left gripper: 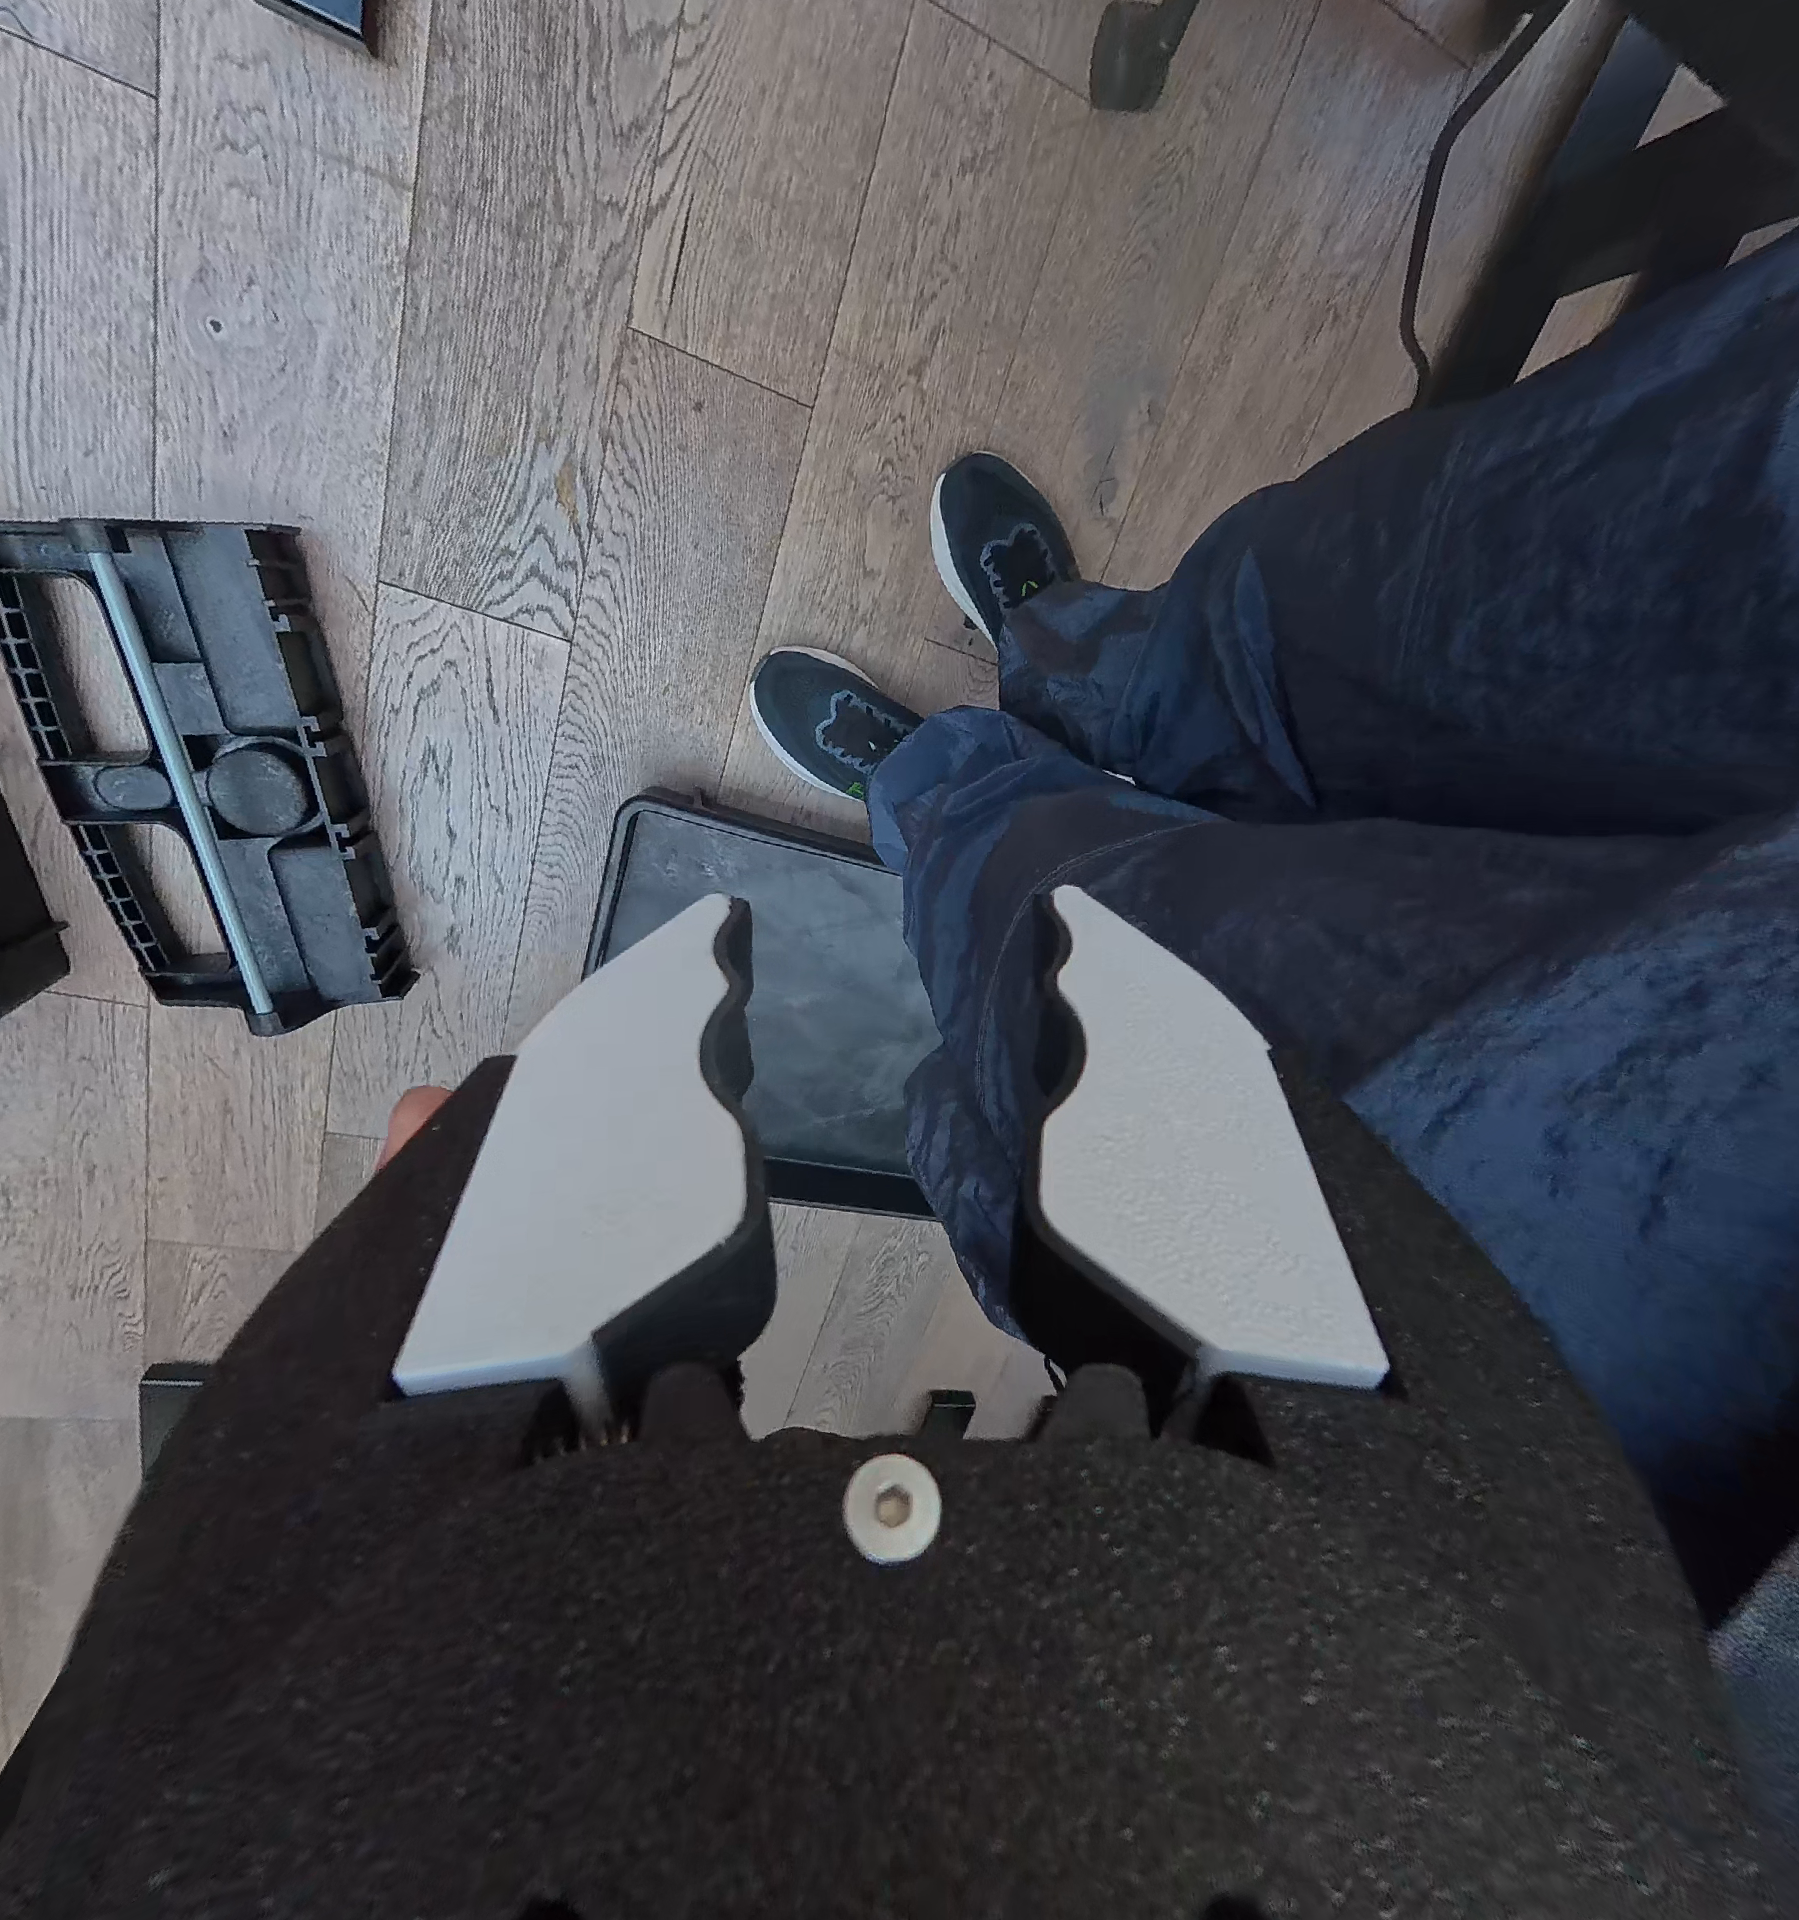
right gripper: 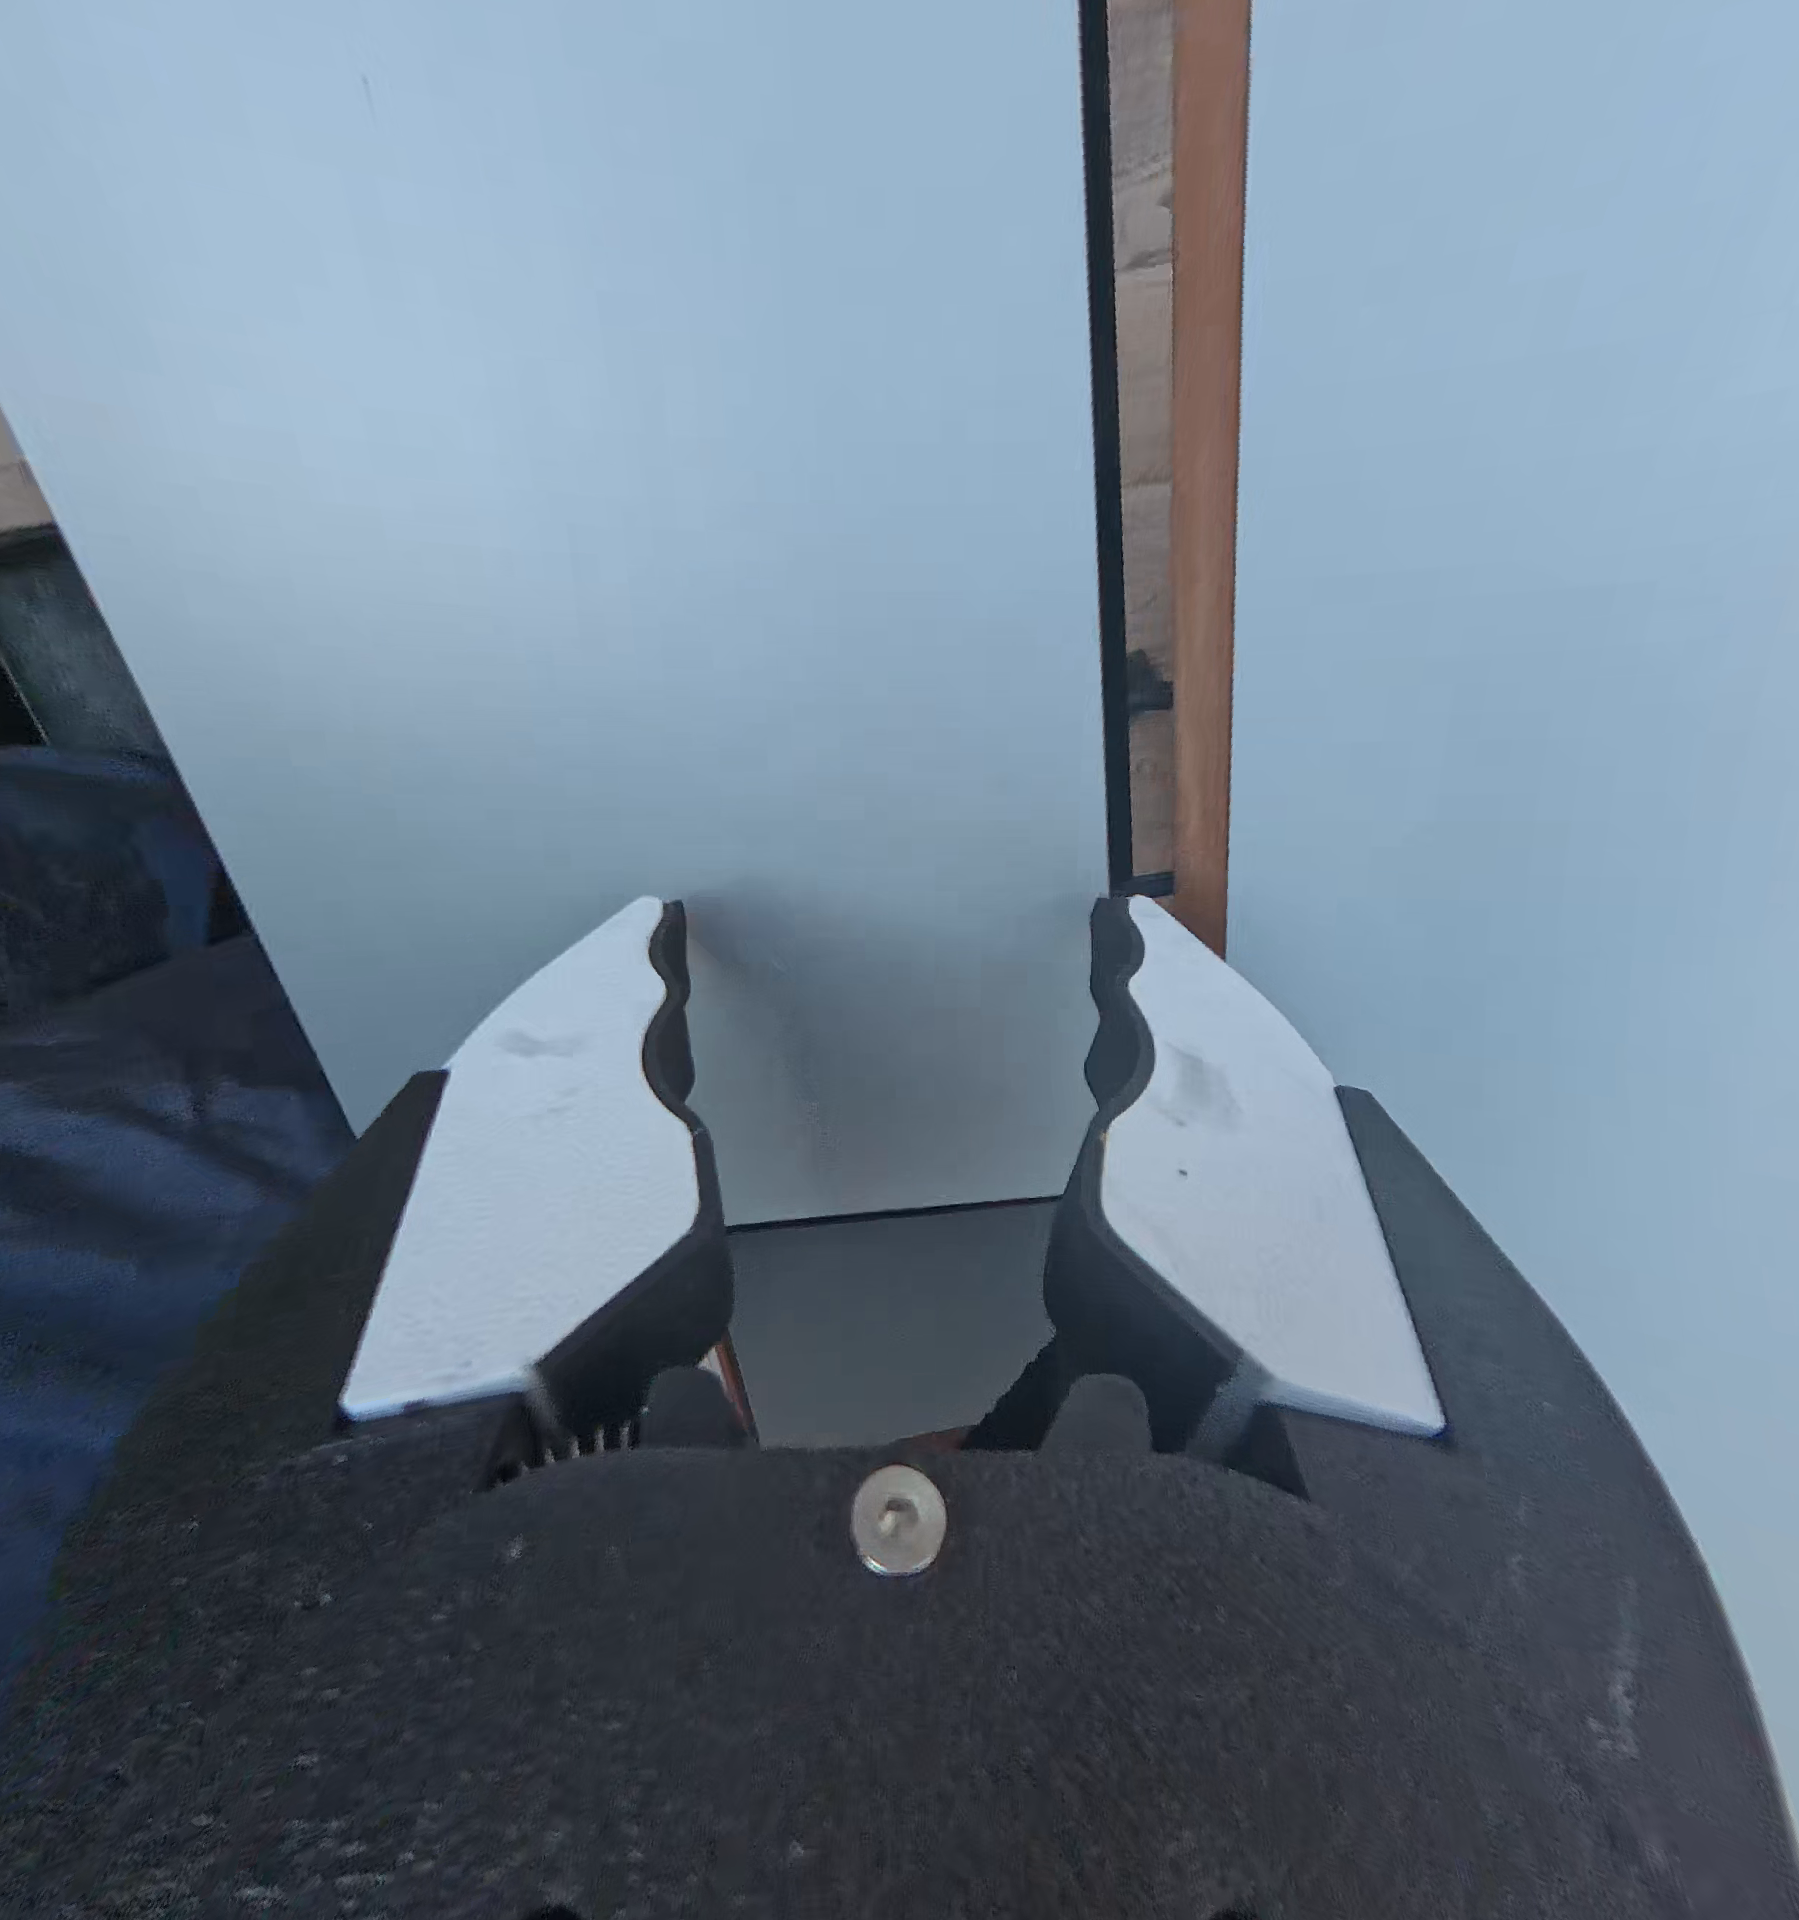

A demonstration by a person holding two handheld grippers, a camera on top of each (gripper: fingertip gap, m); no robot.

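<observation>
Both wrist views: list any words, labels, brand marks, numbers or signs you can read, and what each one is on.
None can be read in either view.
Shoes: small green marks, no lettering that can be made out.
Black plastic frame, black tray, left gripper, right gripper, pale panel: no visible writing.

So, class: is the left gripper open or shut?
Open. The left gripper has its jaws apart, with floor and a dark tray visible between them.

Left gripper, right gripper: grainy black body, white-faced fingers with wavy black pads, one silver hex screw. Wearer: navy trousers, black white-soled trainers.
</observation>
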